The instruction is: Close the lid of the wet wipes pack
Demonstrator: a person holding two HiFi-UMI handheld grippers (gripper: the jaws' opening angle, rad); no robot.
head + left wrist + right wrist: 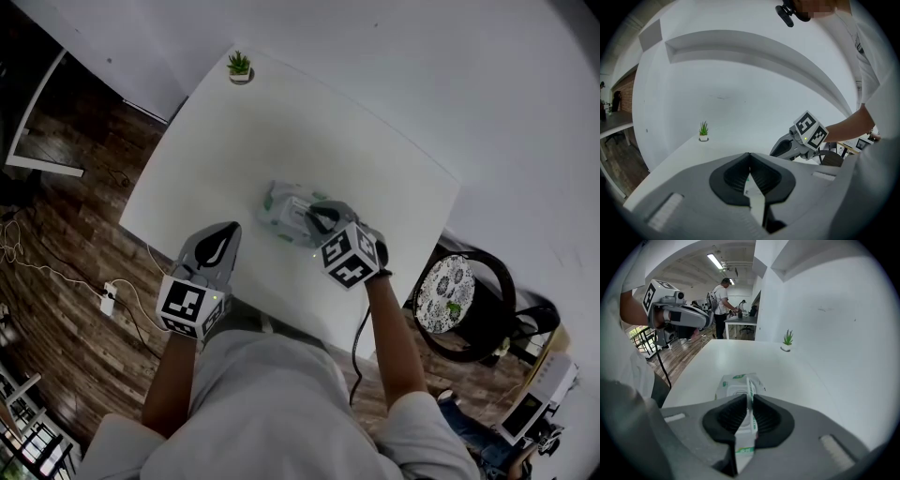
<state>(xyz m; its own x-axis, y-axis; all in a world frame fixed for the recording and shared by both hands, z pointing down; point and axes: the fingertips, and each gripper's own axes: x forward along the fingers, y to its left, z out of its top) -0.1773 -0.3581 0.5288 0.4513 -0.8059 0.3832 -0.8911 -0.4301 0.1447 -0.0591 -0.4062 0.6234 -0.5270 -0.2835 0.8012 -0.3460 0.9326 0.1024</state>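
The wet wipes pack (284,210) lies in the middle of the white table (216,150); it is white with green print. In the right gripper view the pack (736,383) is just ahead, and its thin lid flap (751,391) stands up on edge between the jaws. My right gripper (321,219) (750,401) is tilted down over the pack's near end and is shut on that lid. My left gripper (223,234) (750,157) hovers at the table's front edge to the left of the pack, with its jaws shut and nothing in them.
A small potted plant (240,66) (787,339) stands at the table's far corner. A round stool with a patterned cushion (448,292) sits to the right of the table. A power strip (107,300) and cables lie on the wooden floor at the left. A person (723,298) stands far back.
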